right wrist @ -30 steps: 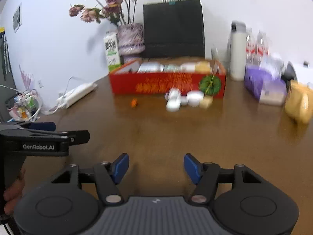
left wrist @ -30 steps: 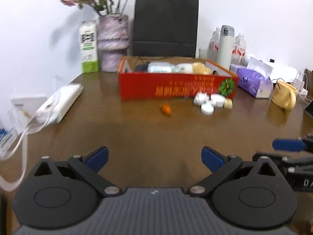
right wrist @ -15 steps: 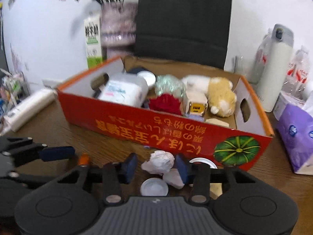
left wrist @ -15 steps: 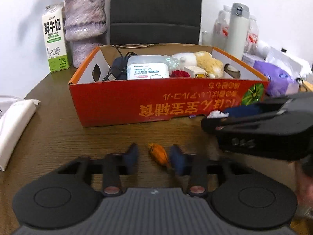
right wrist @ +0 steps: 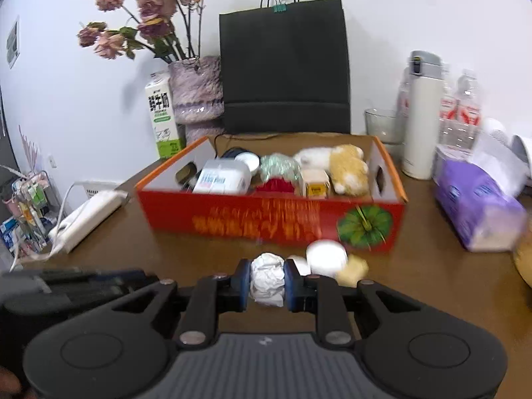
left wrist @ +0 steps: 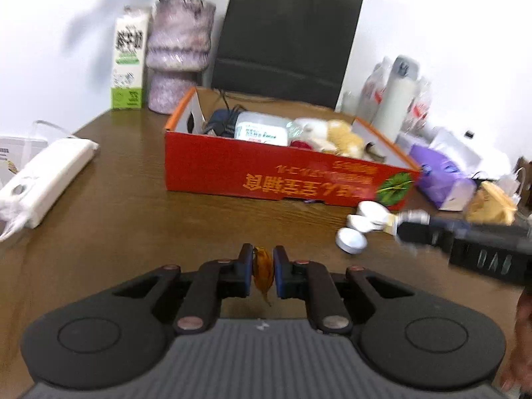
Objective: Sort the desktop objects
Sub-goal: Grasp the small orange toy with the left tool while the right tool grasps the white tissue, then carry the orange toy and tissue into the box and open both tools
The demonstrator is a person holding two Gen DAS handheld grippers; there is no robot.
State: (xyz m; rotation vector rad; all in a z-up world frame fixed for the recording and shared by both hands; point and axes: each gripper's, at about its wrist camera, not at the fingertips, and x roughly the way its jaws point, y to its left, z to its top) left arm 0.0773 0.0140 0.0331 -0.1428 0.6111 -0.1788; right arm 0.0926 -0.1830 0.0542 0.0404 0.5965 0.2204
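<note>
While its fingers are closing, the left gripper (left wrist: pixel 263 276) pinches a small orange wrapper (left wrist: pixel 262 271) above the counter (left wrist: pixel 133 219) — the right gripper (right wrist: pixel 267 282) closes on a crumpled white paper ball (right wrist: pixel 267 277). Beyond them stands the red box (right wrist: pixel 266 219), full of things.

Glossy wood-grain table (left wrist: pixel 133 219), crumpled paper ball (right wrist: pixel 267 279)

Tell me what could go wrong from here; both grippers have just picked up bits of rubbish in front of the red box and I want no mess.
1. The left gripper is closing on a thin orange wrapper that hangs below its pads; it may slip out.
2. The right gripper, closing on the crumpled white paper, could knock the white caps behind it.
3. The grippers work side by side and may collide.
</note>
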